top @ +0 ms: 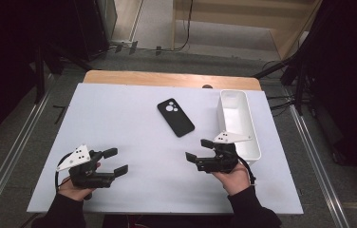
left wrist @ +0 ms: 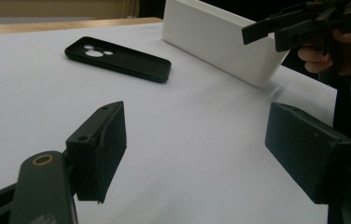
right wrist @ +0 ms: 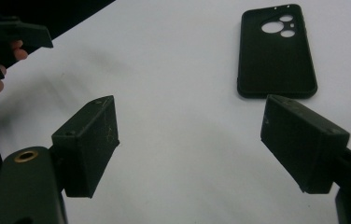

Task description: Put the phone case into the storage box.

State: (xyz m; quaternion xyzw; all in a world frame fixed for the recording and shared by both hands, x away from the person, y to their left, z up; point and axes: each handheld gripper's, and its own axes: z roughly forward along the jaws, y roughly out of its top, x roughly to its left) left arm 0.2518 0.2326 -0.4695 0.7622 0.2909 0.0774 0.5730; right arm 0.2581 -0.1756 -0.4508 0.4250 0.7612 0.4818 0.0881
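Nearest the person, the front edge of the white table (top: 134, 190) runs just ahead of both sleeves, and the two hands sit close behind it. The left gripper (top: 117, 160) rests low at the near-left part of the table, jaws pointing toward the middle and standing wide apart with nothing between them; in the left gripper view bare white surface shows between its pads (left wrist: 110, 144). The right gripper (top: 199, 149) is held at the near-right, its jaws aimed left toward the table's centre. They too stand clearly parted and grip nothing; the right gripper view shows bare tabletop in the gap.

Between the two grippers lies a broad stretch of bare table, free on every side. Just beside the right gripper, on its outer side, sits the near end of the white bin (top: 251, 124), a long narrow box running away along the right edge of the table, so room is tight there.

Farther out, past the middle of the table, the black phone case (top: 175, 117) lies flat with its camera cut-outs up, angled, well apart from both grippers and near but not touching the bin. Beyond it a wooden strip (top: 167, 78) marks the far edge.
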